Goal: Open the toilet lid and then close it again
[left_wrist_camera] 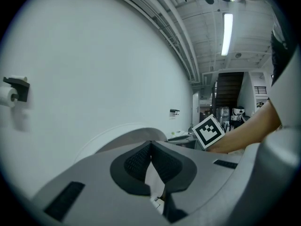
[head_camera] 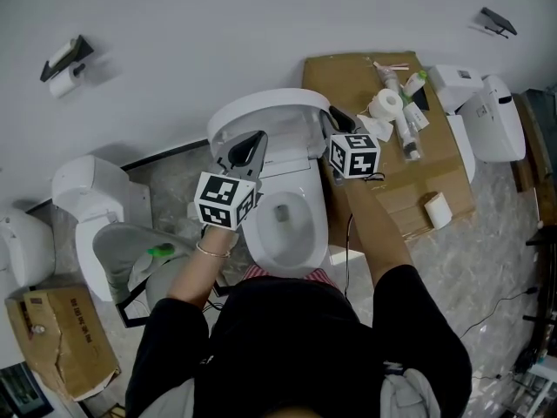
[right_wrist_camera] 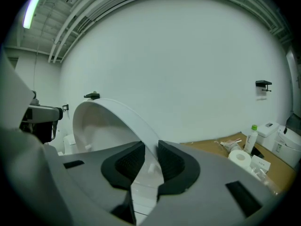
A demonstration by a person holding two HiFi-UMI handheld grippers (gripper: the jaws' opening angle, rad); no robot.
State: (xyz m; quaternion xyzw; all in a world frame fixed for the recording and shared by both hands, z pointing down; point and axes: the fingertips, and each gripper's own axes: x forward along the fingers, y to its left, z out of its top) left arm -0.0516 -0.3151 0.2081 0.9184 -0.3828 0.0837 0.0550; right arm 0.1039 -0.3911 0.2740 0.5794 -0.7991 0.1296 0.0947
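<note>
**Right gripper pinching the raised lid's edge, left gripper closed beside it**

The toilet lid (head_camera: 261,111) is standing raised at the back of the toilet bowl (head_camera: 283,225), leaning toward the white wall. The right gripper (head_camera: 334,118) is reaching in from the lid's right side. In the right gripper view its jaws (right_wrist_camera: 150,148) are sitting narrowly apart with the lid's (right_wrist_camera: 108,121) thin white rim running down between the two dark pads, which are closing on it from either side.

The left gripper (head_camera: 252,139) is pointing at the left part of the lid. In the left gripper view its jaws (left_wrist_camera: 150,144) are meeting at the tips with nothing between them, and the lid's (left_wrist_camera: 127,133) curved top is showing just behind. Whether the tips are touching the lid cannot be told.

Just beside the toilet on the right, a flat cardboard surface (head_camera: 348,81) is crowding the right arm's side. It is carrying a toilet paper roll (head_camera: 385,104), a bottle with a green cap (head_camera: 414,83) and some tubes. On the wall to the left, a black holder with a paper roll (head_camera: 65,64) is hanging, and another black holder (head_camera: 498,20) is sitting high on the right. Other white toilets (head_camera: 96,207) and a cardboard box (head_camera: 61,338) are standing on the floor to the left, well apart from both grippers.
</note>
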